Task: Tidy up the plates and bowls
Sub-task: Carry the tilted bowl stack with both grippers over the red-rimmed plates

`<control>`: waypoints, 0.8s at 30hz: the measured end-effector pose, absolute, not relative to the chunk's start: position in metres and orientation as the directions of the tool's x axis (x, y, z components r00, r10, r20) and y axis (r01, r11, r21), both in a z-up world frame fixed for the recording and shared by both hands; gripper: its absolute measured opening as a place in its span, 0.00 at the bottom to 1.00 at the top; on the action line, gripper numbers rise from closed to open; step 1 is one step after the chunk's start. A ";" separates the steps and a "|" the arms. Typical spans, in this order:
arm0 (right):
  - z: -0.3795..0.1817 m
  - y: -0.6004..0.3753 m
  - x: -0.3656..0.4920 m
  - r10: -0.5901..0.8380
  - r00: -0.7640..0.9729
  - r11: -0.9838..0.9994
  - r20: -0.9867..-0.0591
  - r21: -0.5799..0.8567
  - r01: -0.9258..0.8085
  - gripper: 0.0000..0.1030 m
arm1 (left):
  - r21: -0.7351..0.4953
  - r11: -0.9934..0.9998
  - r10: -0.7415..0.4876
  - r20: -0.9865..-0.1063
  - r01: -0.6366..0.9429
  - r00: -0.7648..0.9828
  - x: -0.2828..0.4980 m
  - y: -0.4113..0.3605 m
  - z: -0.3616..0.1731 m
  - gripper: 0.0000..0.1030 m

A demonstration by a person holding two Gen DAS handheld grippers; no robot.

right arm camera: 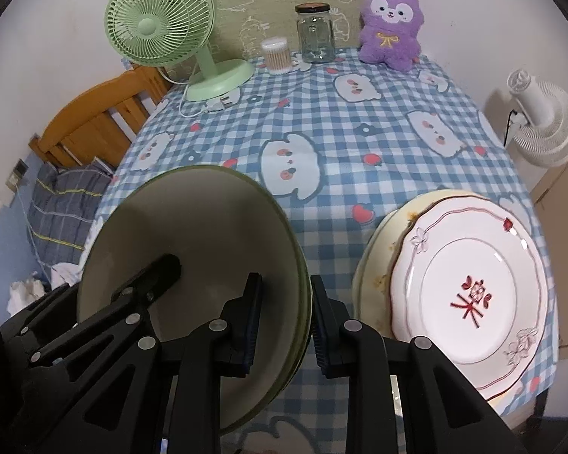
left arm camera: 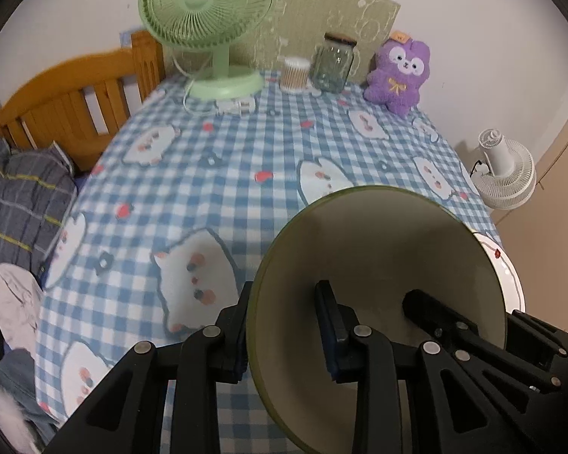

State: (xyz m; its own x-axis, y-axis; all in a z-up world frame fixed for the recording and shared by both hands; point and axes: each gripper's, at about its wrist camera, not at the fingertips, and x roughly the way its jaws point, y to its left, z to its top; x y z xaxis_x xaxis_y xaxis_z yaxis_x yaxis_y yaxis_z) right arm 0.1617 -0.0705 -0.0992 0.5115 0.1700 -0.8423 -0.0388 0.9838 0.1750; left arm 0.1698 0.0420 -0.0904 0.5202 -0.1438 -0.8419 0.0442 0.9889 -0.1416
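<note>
Right wrist view: round cream bowl (right arm camera: 208,234), thin green rim, tilted.

The left gripper (left arm camera: 284,325) clamps the left rim of a green-edged plate (left arm camera: 378,249), one finger outside and one inside, holding it tilted above the surface (left arm camera: 227,174). The right gripper (left arm camera: 428,302) reaches into the plate from the right. A white patterned plate (left arm camera: 507,265) lies near the surface's right edge. Along the far edge stand a green fan (left arm camera: 208,19), a glass jar (left arm camera: 333,64) and a purple plush toy (left arm camera: 399,72).
</note>
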 end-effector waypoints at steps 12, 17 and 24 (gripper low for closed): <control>-0.130 -0.069 0.176 0.203 0.443 0.977 -0.873 0.211 -0.032 0.27 | -0.106 0.994 -0.108 -0.873 0.032 0.476 0.177 0.044 -0.117 0.28; -0.133 -0.067 0.178 0.197 0.447 0.979 -0.872 0.200 -0.041 0.27 | -0.105 0.994 -0.109 -0.868 0.034 0.484 0.178 0.044 -0.119 0.28; -0.135 -0.067 0.179 0.193 0.459 0.980 -0.867 0.190 -0.054 0.28 | -0.092 0.994 -0.106 -0.859 0.054 0.501 0.176 0.043 -0.120 0.28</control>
State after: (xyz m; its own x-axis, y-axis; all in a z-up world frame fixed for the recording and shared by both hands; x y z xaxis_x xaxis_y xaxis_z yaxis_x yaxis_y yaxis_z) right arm 0.1790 -0.0668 -0.1345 0.4586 0.1932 -0.8674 -0.0544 0.9804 0.1896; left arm 0.1756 0.0426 -0.1202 0.5010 -0.1064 -0.8589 0.0539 0.9943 -0.0917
